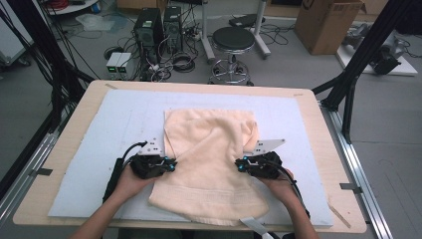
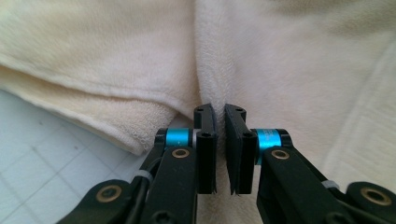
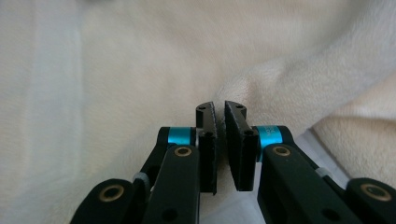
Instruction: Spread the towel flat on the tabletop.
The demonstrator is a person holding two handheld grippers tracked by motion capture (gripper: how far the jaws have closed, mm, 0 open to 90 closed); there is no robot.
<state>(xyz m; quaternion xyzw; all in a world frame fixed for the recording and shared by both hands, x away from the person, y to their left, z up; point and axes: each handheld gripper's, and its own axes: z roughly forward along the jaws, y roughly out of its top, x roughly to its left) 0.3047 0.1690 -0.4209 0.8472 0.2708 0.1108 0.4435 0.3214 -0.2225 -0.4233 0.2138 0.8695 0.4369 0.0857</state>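
A cream towel (image 1: 209,169) lies folded and rumpled in the middle of the pale mat (image 1: 109,134). My left gripper (image 1: 174,165) is at the towel's left edge, about halfway down. In the left gripper view the left gripper (image 2: 220,112) is shut on a raised pinch of the towel (image 2: 289,70), with a folded hem to its left. My right gripper (image 1: 239,165) is at the towel's right edge, level with the left one. It (image 3: 219,109) is likewise shut on a ridge of the towel (image 3: 140,70). Both point inward, toward each other.
The mat lies on a wooden table (image 1: 74,124) with bare borders on all sides. Beyond the far edge stand a black stool (image 1: 233,40), computer towers (image 1: 149,25) with cables, and a cardboard box (image 1: 326,22). Black frame posts (image 1: 358,55) rise at the right.
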